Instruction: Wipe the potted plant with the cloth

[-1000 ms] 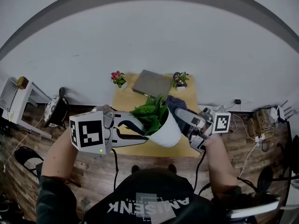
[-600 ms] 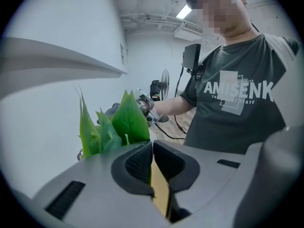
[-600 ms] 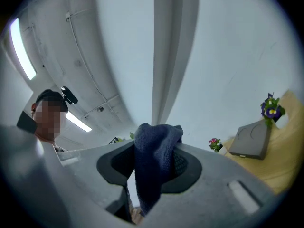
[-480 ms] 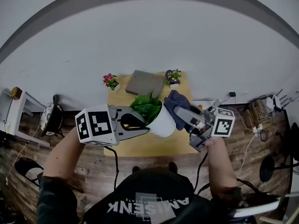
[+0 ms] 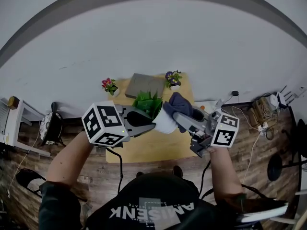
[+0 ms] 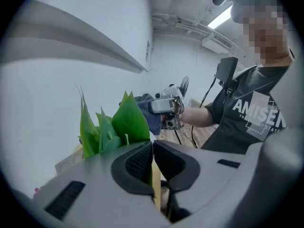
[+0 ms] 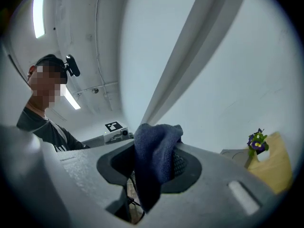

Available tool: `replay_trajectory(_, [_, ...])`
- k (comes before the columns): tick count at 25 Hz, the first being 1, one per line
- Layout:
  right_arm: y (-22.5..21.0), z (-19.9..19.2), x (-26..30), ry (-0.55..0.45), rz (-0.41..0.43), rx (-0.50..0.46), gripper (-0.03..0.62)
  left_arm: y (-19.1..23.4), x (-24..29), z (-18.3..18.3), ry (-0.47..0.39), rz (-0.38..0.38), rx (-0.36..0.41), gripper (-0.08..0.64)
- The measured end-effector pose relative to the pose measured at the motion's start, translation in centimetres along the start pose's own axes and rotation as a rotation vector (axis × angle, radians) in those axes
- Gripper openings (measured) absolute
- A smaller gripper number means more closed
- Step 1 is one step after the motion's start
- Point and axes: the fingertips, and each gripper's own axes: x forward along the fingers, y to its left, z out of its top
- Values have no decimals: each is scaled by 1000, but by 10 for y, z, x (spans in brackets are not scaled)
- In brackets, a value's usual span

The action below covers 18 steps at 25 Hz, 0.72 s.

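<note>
- The left gripper (image 5: 151, 124) is being held at 9 o'clock of the potted plant (image 5: 164, 120). Its jaws are being pressed nearly together on the edge of the white pot.
- The pot is being held tilted above the wooden table (image 5: 144, 150), with the green leaves (image 5: 147, 102) pointing to 11 o'clock.
- The right gripper (image 5: 175, 115) is being held at 3 o'clock of the pot. The dark blue cloth (image 5: 181, 103) is being clamped between its jaws, just beside the pot's side.
- Farther away, at 12 o'clock, a grey flat box (image 5: 144, 84) is being flanked by a pink flower pot (image 5: 109, 86) and a purple flower pot (image 5: 172, 78).
</note>
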Motion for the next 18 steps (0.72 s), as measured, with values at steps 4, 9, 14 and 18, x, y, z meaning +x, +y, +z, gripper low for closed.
replay_trajectory(4, [3,-4,2,26,-18,-56,126,14,3,4,-8,23,-70,12])
replay_trajectory(9, [13,-12,10,68,-32,-138,126,23,1,7,-21,39,-121,12])
replay_trajectory(14, [19,-28,18,127,-28,-194,126,34,3,8,-13,72,-151,11])
replay_trajectory(18, [19,-36,20,164,-26,-222,126,43,6,13,-18,82,-188,9])
